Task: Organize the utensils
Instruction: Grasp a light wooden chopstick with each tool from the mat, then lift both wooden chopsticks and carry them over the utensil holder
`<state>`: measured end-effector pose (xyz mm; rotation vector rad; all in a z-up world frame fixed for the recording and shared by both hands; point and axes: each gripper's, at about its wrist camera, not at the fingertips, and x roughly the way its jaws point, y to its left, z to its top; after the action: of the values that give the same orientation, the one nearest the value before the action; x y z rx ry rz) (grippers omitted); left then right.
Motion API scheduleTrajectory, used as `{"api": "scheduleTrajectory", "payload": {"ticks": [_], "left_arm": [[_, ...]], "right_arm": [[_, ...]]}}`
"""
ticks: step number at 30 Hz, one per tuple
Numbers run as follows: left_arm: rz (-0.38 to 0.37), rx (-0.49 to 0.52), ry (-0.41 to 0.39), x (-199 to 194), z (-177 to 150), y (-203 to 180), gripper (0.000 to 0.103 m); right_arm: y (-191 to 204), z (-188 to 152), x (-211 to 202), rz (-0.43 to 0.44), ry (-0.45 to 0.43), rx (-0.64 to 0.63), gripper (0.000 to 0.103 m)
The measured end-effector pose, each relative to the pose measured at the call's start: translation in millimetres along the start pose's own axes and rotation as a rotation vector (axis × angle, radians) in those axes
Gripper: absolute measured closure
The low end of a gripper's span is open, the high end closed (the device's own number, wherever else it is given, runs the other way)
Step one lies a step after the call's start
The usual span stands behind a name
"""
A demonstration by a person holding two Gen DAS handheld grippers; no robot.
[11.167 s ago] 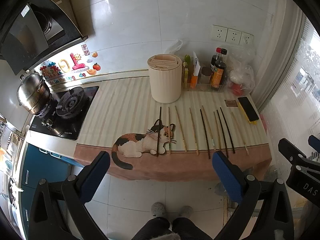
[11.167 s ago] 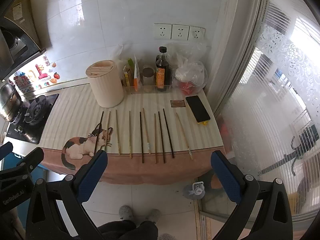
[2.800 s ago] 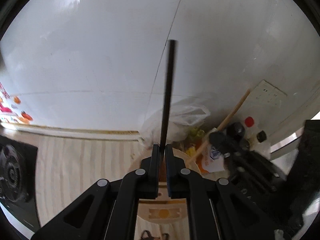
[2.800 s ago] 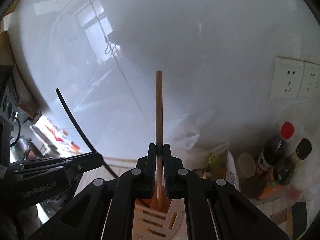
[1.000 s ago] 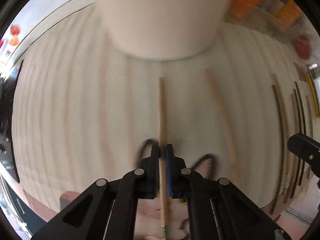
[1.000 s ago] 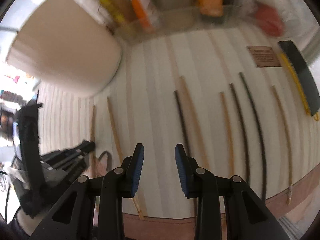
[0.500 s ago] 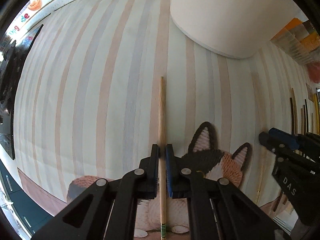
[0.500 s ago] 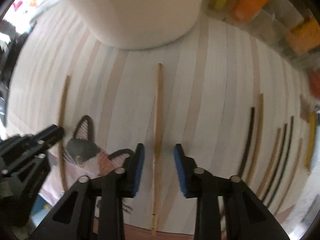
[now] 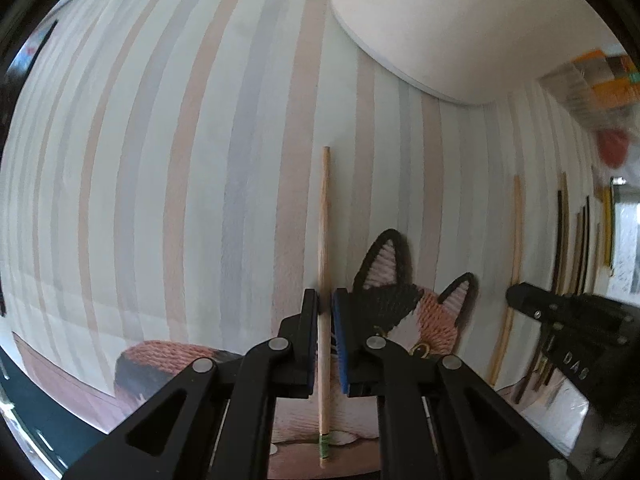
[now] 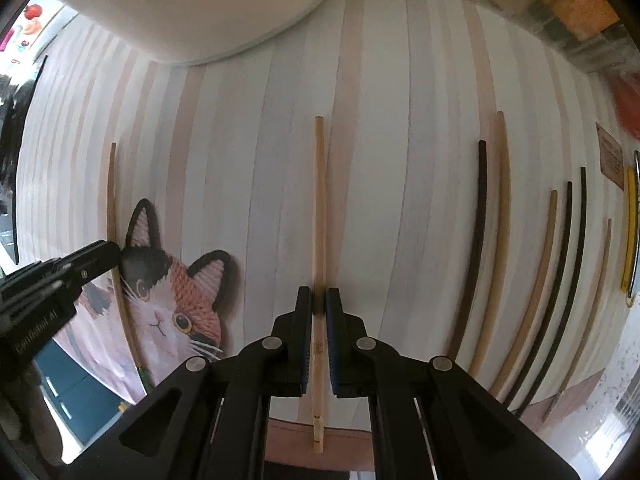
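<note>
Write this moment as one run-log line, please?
left gripper: shut on green-tipped chopstick | right gripper: just closed on light wooden chopstick | both chopsticks lying on striped mat | holder: behind

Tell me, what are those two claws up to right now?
Left gripper shut on a chopstick. Right gripper just closed on another chopstick. Both sticks still flat on the mat. Nothing in the way.

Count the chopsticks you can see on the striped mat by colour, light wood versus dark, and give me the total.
light wooden chopsticks: 5
dark chopsticks: 3
Total: 8
</note>
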<state>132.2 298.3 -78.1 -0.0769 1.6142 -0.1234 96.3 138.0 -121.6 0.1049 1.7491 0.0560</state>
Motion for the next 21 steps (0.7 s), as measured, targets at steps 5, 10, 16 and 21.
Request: {"api": "scheduleTrajectory", "payload": {"ticks": [5, 10, 16, 21], "left_arm": [[0.054, 0.052, -0.006, -2, -2, -14, 0.096], [0.066, 0.065, 0.001, 12, -10, -28, 0.096], [0.097, 0.118, -0.041, 14, -10, -48, 0.099], [0.083, 0.112, -0.085, 3, -21, -50, 0.099]], "right_arm": [[-8, 29, 2, 0.023, 0.057, 0.014, 0.096], [-24, 43, 8, 0.047, 0.069, 0.026, 0.096], [-19, 32, 7, -0.010, 0.025, -0.005, 0.096], [-27, 23, 1, 0.024, -0.044, 0.024, 0.096]]}}
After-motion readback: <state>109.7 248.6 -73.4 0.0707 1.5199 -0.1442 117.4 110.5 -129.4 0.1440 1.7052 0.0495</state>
